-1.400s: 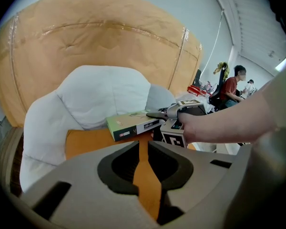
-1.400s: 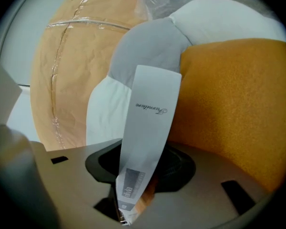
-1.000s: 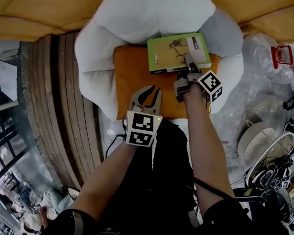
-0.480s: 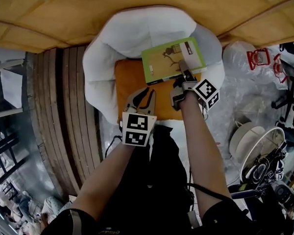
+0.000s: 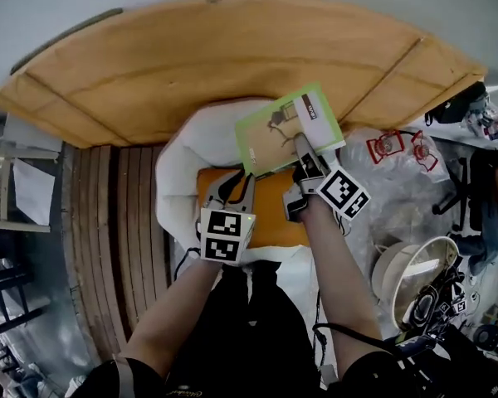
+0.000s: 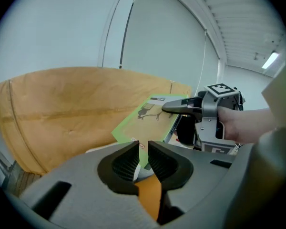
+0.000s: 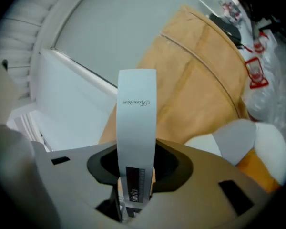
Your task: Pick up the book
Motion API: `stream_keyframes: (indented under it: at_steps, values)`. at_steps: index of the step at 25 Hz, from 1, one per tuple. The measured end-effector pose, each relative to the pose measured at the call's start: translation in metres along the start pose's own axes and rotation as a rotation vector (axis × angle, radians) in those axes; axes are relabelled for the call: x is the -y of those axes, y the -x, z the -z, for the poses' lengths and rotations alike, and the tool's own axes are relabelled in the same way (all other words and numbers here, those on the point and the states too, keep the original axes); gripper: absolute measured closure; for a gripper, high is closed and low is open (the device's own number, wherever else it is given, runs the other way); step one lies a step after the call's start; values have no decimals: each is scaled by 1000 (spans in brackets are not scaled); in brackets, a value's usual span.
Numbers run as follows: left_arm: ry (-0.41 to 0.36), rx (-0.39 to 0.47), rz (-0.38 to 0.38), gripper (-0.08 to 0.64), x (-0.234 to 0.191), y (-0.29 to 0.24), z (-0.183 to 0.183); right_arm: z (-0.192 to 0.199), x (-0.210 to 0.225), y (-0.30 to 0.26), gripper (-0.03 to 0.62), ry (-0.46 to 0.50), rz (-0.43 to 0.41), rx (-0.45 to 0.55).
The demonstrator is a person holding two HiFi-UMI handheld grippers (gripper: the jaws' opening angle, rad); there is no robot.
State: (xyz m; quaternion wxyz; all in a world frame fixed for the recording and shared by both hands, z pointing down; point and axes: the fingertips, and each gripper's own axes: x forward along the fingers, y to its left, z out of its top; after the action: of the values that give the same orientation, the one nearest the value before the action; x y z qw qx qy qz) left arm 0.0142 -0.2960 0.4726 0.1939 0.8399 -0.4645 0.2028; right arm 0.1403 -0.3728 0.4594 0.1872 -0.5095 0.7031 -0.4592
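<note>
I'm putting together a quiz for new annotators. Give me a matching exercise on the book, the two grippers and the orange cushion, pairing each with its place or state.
Things:
1. book
2. left gripper
3. right gripper
4. orange cushion

Places or states:
A. lies on the white pillow
B. green cover, held tilted in the air
C. jaws closed on the book's edge
D. nothing between its jaws

Pairs: 1-B; 2-D; 3-C; 4-A
</note>
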Motion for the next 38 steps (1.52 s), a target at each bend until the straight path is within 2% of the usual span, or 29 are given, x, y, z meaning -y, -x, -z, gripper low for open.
stream_keyframes:
  at_steps: [3, 6, 9, 13, 17, 20, 25, 30, 38]
  values:
    - [-50, 86, 2, 497, 0, 8, -57, -47, -61, 9, 459, 232, -51, 58]
    - [-58, 145, -8, 497, 1, 32, -95, -68, -116, 32, 459, 481, -55, 99]
    - [-99, 225, -10, 498, 8, 58, -136, -86, -167, 55, 459, 691, -68, 164]
    - [-119, 337, -8, 497, 16, 91, -189, -104, -223, 82, 459, 858, -95, 239]
    - [-129, 434, -6, 497, 24, 129, -221, -101, -265, 110, 459, 998, -83, 280]
    - [-134, 498, -7, 497, 23, 158, -241, -94, -294, 123, 459, 1058, -97, 306]
    - [-151, 567, -7, 497, 21, 192, -259, -81, -327, 131, 459, 1098, -119, 336]
    - [-158, 582, -17, 497, 24, 203, -264, -74, -337, 135, 459, 1130, -124, 335]
    - [-161, 572, -31, 497, 23, 204, -269, -75, -337, 137, 459, 1131, -123, 324]
